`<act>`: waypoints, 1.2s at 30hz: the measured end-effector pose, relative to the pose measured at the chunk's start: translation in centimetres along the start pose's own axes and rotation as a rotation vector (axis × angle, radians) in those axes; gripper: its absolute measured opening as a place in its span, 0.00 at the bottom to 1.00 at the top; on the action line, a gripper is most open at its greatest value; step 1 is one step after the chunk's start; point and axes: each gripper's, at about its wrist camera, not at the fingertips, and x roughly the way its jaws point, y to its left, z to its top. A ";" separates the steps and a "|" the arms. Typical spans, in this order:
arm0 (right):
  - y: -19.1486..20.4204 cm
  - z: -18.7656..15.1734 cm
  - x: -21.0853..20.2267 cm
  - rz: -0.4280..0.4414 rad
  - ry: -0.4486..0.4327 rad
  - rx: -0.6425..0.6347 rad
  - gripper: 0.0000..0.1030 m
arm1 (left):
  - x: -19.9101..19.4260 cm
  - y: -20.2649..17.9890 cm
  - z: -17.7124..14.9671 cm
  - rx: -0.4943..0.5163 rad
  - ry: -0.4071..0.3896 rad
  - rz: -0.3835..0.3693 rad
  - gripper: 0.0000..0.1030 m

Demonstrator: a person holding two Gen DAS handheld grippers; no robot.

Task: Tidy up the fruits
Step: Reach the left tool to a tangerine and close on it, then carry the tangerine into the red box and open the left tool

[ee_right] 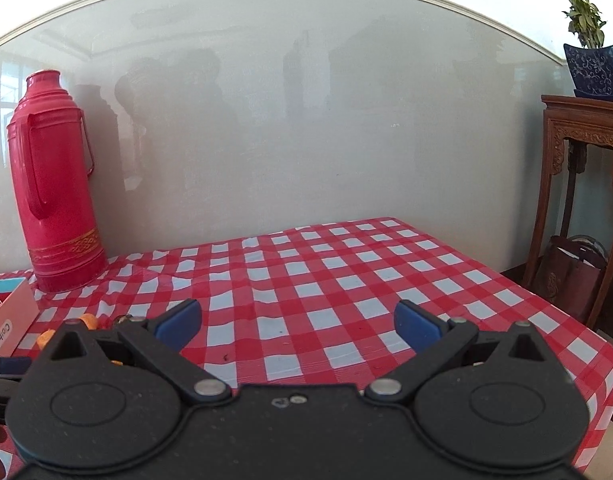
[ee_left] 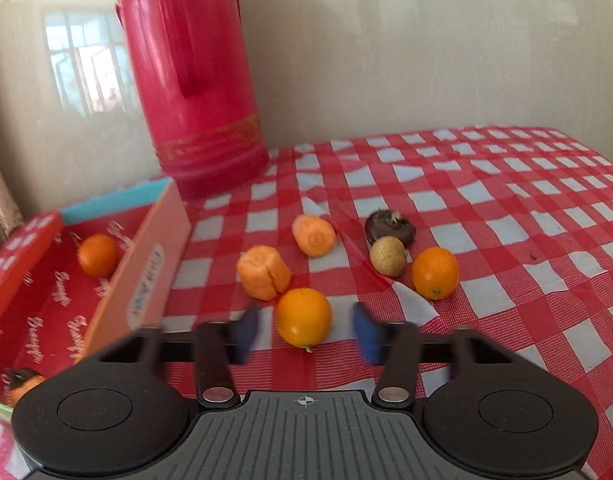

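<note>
Fruit box [ee_left: 146, 276] label — partly legible.

A table [ee_left: 526, 208] is set against a wall [ee_left: 386, 60]. At its back left corner a thermos [ee_left: 194, 80] stands upright, and just in front of it, to the left, a box [ee_left: 146, 280] is placed. Inside the box 1 citrus fruit [ee_left: 97, 255] is seen toward the far end and another fruit [ee_left: 20, 382] at the near end. To the right of the box, 2 carrot pieces [ee_left: 263, 272] lie on the table, one behind the other. In front of them 1 orange [ee_left: 303, 317] sits between the spread fingers of the left gripper [ee_left: 306, 330]. Farther right, a small round fruit [ee_left: 388, 256] touches a dark fruit [ee_left: 390, 227] behind it, with a second orange [ee_left: 435, 273] just beside it on the right. In the right wrist view, a side stand [ee_right: 582, 160] bearing a potted plant [ee_right: 592, 48] is seen right of the table.
</note>
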 end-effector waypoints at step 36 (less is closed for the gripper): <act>5.0 -0.4 -0.5 0.127 0.009 -0.073 0.94 | -4.9 10.4 -0.7 -0.139 -0.125 0.334 0.32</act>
